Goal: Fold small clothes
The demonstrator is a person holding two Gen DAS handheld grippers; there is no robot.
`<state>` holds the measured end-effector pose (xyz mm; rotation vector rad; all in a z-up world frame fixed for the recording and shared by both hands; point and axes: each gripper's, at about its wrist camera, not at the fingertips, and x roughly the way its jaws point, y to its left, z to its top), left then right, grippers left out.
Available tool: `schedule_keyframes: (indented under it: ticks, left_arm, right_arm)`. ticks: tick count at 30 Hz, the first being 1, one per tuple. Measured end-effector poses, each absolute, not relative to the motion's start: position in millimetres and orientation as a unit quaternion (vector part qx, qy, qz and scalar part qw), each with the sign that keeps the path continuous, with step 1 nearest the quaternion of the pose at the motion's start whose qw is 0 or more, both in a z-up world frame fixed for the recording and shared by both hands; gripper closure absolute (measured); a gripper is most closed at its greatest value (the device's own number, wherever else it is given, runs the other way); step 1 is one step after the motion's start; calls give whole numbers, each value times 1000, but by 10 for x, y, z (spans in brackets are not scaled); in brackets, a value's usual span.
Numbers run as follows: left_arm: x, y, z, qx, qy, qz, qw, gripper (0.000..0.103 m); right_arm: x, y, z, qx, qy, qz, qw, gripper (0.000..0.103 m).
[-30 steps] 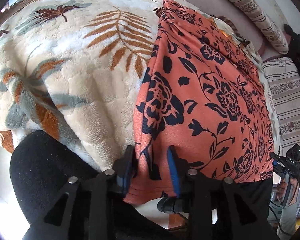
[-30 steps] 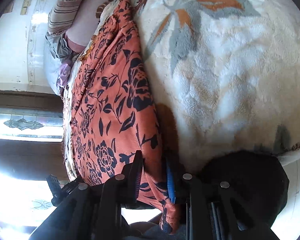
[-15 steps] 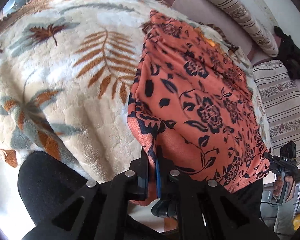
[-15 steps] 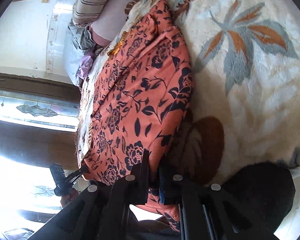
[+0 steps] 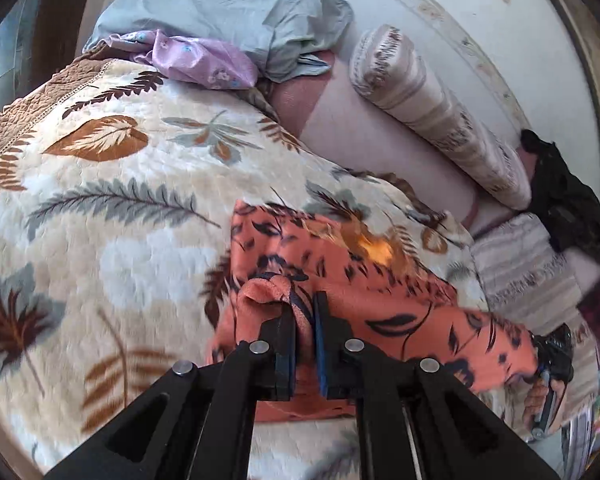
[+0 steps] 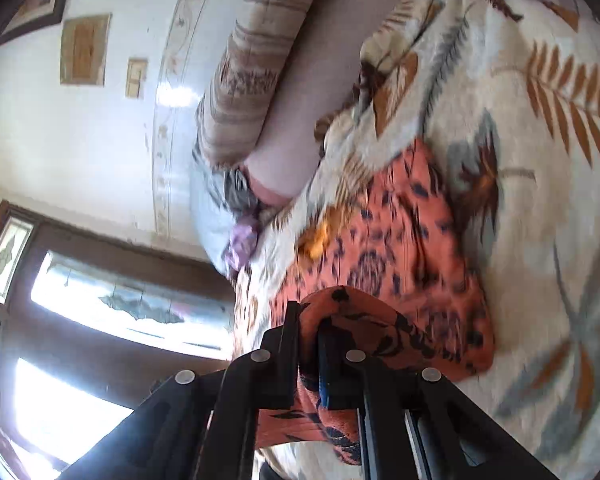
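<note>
A bed (image 5: pixel 384 148) with a pale mauve sheet fills both views, most of it covered by a cream plush blanket printed with rust and grey leaves (image 5: pixel 112 216). Along the wall side lie a long beige-and-brown striped bolster (image 5: pixel 432 112) and a crumpled pale blue pillow (image 5: pixel 228 12), with a lilac flowered cloth (image 5: pixel 204 60) bunched against the pillow.

On the blanket lies the orange garment with a black floral print (image 5: pixel 380 280), its far part resting on the plush and its near edge lifted off it and stretched between the two grippers. The picture is smeared here, so the fold line is hard to place, though the raised edge seems to hang over the part lying flat.

The left gripper (image 5: pixel 304 312) is clamped on one corner of that edge, cloth bunched above its blue pads. The right gripper (image 6: pixel 308 332) is clamped on the other corner, fabric arching over its fingers.
</note>
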<state>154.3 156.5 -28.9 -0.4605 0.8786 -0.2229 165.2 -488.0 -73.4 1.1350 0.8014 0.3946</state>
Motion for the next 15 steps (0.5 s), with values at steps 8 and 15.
schedule_keyframes:
  ticks: [8, 15]
  left_arm:
    - [2141, 1511, -1102, -197, 502, -40, 841, 40]
    - [1286, 1863, -775, -240, 426, -9, 872, 26]
  right_arm:
    - [1776, -4760, -1412, 511, 401, 45, 759, 3]
    - [893, -4484, -1254, 444, 414, 59, 792, 2]
